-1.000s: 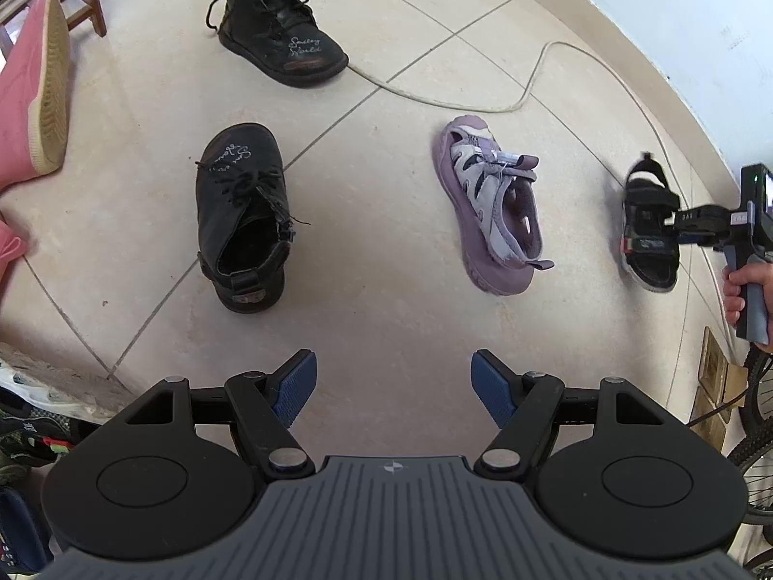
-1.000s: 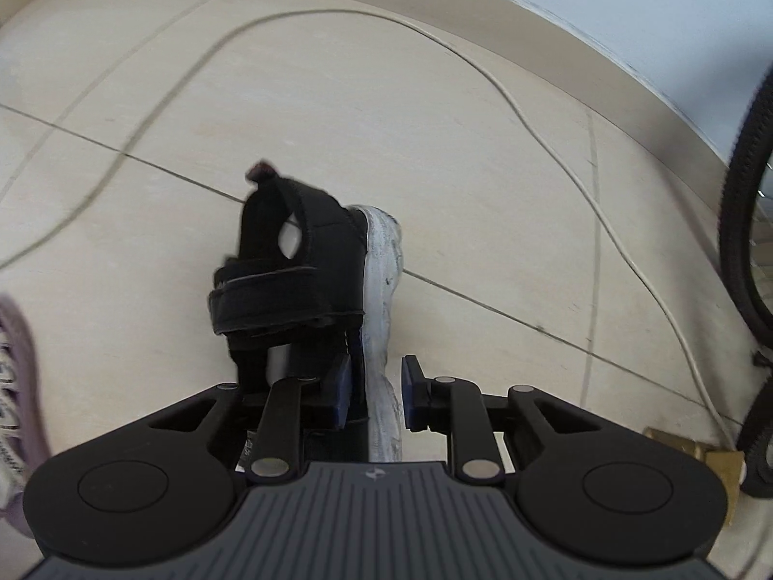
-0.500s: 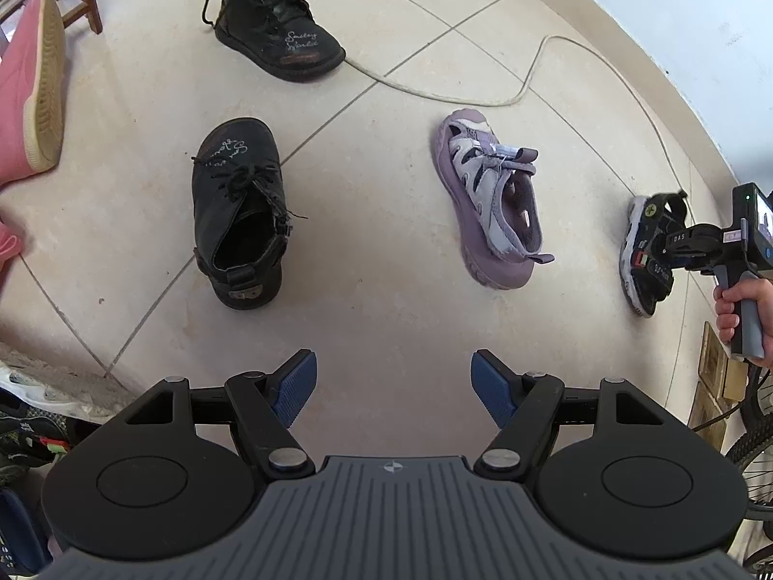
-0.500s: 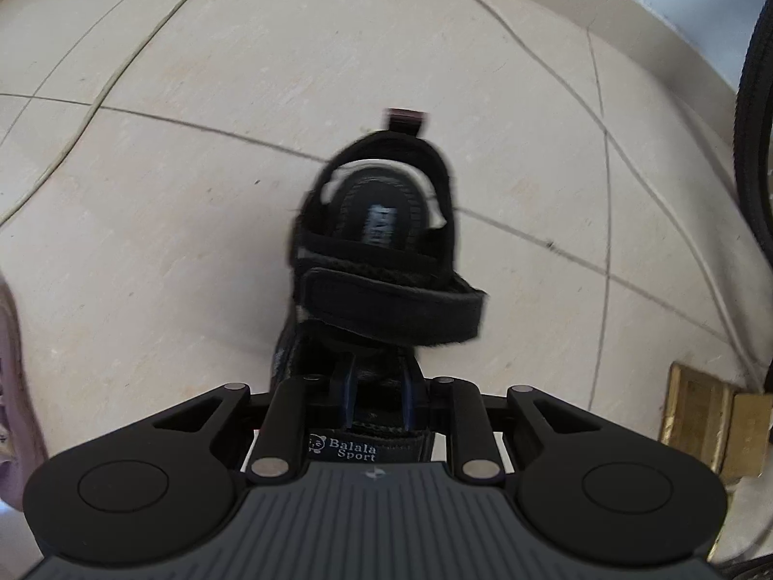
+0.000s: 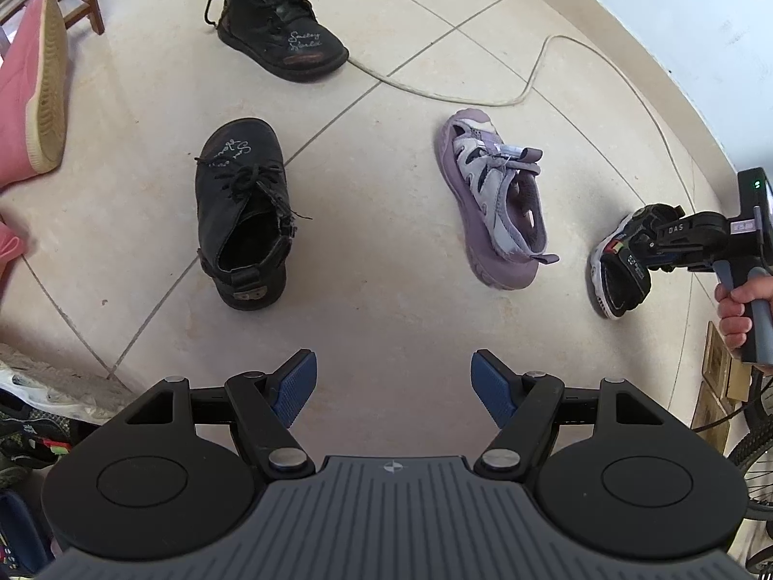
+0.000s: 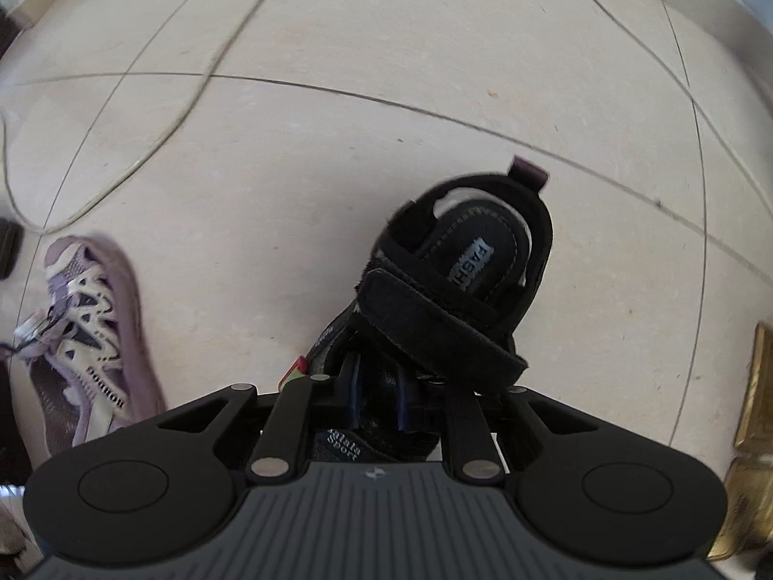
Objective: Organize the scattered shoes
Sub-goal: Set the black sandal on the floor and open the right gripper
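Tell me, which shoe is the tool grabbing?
The black sandal. The right tool has just been closing on its front strap, while the purple sandal and both black boots lie untouched on the floor.

Beige tiled floor (image 5: 396, 299) (dark grout lines) meets a pale wall (image 5: 676, 24).

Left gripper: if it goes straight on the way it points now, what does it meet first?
Probably bare floor tile. The open left gripper points down between the black boot and the purple sandal, touching neither; depth is hard to judge.
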Available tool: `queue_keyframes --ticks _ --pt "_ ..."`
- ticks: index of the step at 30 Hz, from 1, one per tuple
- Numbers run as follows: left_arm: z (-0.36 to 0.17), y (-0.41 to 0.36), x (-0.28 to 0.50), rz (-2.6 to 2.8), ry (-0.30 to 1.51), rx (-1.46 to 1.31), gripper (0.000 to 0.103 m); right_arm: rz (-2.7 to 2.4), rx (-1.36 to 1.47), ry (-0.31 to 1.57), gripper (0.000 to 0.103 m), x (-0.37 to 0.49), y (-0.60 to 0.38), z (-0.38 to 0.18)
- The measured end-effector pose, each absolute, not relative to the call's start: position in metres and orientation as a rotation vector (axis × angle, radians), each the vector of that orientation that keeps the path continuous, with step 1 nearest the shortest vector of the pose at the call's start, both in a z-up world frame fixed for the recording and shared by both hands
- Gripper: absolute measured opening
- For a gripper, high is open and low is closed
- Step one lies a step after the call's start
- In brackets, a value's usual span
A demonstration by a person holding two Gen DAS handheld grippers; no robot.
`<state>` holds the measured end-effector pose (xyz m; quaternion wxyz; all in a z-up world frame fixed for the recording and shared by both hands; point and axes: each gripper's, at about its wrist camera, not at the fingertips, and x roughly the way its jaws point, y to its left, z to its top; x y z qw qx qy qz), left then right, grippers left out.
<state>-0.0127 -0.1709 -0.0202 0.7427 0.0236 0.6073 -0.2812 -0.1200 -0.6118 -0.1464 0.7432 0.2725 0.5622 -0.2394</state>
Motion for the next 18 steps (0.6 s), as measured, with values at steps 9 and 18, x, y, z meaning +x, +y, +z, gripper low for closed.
queue_keyframes --ticks 9,18 --pt "-0.020 -0.171 -0.012 -0.626 1.329 0.050 0.073 -0.455 0.488 1.238 0.024 -0.120 -0.609 -0.113" --pt "-0.020 -0.169 -0.012 -0.625 1.329 0.039 0.073 -0.424 0.282 1.209 0.050 -0.106 -0.617 -0.090"
